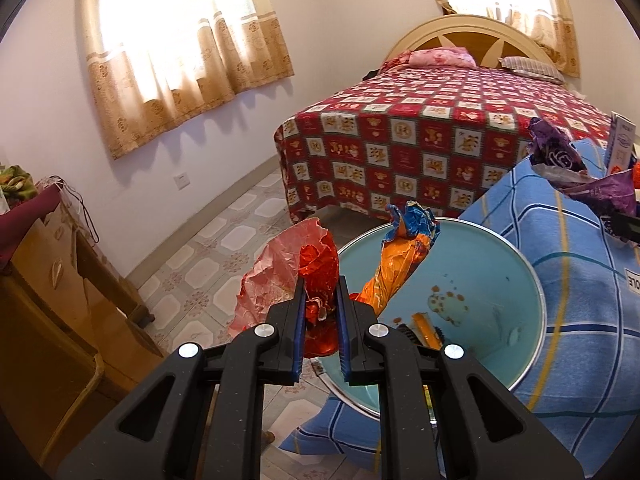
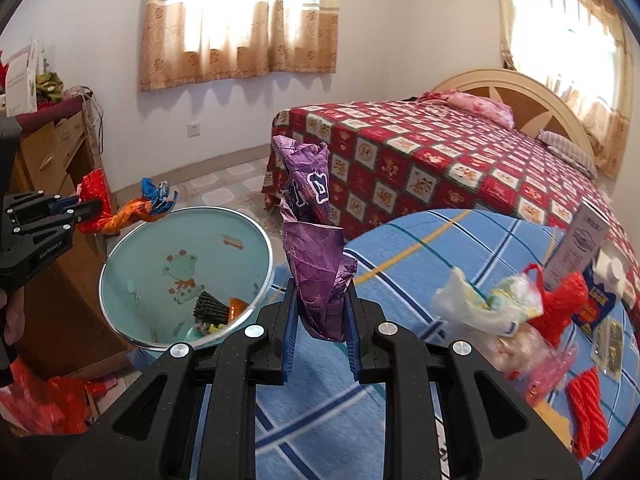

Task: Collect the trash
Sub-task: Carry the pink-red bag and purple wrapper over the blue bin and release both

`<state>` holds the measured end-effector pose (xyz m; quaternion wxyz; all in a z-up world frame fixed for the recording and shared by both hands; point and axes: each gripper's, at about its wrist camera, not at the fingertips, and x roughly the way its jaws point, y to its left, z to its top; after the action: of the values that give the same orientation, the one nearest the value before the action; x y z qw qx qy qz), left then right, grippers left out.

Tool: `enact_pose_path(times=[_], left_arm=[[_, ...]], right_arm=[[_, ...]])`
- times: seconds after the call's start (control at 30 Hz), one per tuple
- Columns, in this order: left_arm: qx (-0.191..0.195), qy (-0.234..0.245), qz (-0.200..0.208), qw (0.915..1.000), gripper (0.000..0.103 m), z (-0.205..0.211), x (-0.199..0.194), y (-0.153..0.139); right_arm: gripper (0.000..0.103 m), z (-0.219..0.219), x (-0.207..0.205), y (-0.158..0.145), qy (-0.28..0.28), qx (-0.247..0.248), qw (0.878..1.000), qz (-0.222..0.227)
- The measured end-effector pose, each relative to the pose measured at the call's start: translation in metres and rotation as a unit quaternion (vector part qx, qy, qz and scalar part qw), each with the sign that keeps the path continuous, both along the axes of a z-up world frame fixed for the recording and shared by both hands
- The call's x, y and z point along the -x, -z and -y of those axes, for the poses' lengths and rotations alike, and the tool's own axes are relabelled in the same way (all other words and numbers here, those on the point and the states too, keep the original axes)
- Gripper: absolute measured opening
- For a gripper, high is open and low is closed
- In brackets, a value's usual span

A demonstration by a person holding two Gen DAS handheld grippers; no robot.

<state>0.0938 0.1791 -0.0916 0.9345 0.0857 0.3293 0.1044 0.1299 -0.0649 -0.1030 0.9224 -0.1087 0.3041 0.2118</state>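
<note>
My left gripper (image 1: 320,296) is shut on a crumpled red foil wrapper (image 1: 318,268) twisted together with an orange and blue wrapper (image 1: 400,260), held over the rim of the light blue trash bin (image 1: 480,272). It also shows in the right wrist view (image 2: 86,208) at the bin's far left edge. My right gripper (image 2: 322,312) is shut on a crumpled purple wrapper (image 2: 316,240), held upright just right of the bin (image 2: 136,264). The purple wrapper shows at the right in the left wrist view (image 1: 560,160). The bin holds a few scraps at its bottom.
A blue plaid cloth (image 2: 420,248) covers the table, with a white plastic bag (image 2: 484,304), red net bags (image 2: 560,304) and small boxes (image 2: 600,292) at the right. A bed with a red patterned cover (image 2: 440,160) stands behind. A wooden dresser (image 1: 52,280) is at left.
</note>
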Motion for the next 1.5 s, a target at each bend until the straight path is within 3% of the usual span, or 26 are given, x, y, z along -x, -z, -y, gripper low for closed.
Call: enact_pose_path(times=[0.43, 1.37, 1.47, 1.5], left_arm=[[-0.003, -0.011, -0.003, 0.9999, 0.013, -0.006, -0.002, 0.002], [0.000, -0.004, -0.003, 1.0000, 0.014, 0.000, -0.001, 0.006], [0.004, 0.000, -0.002, 1.0000, 0.017, 0.000, 0.001, 0.004], [0.004, 0.001, -0.001, 1.0000, 0.020, 0.001, 0.001, 0.004]], right_arm=[[0.022, -0.030, -0.005, 0.004, -0.029, 0.014, 0.999, -0.005], [0.022, -0.049, -0.002, 0.006, -0.051, 0.018, 0.999, -0.006], [0.024, -0.052, -0.002, 0.006, -0.053, 0.017, 0.998, -0.005], [0.029, -0.052, -0.002, 0.006, -0.055, 0.016, 0.998, -0.005]])
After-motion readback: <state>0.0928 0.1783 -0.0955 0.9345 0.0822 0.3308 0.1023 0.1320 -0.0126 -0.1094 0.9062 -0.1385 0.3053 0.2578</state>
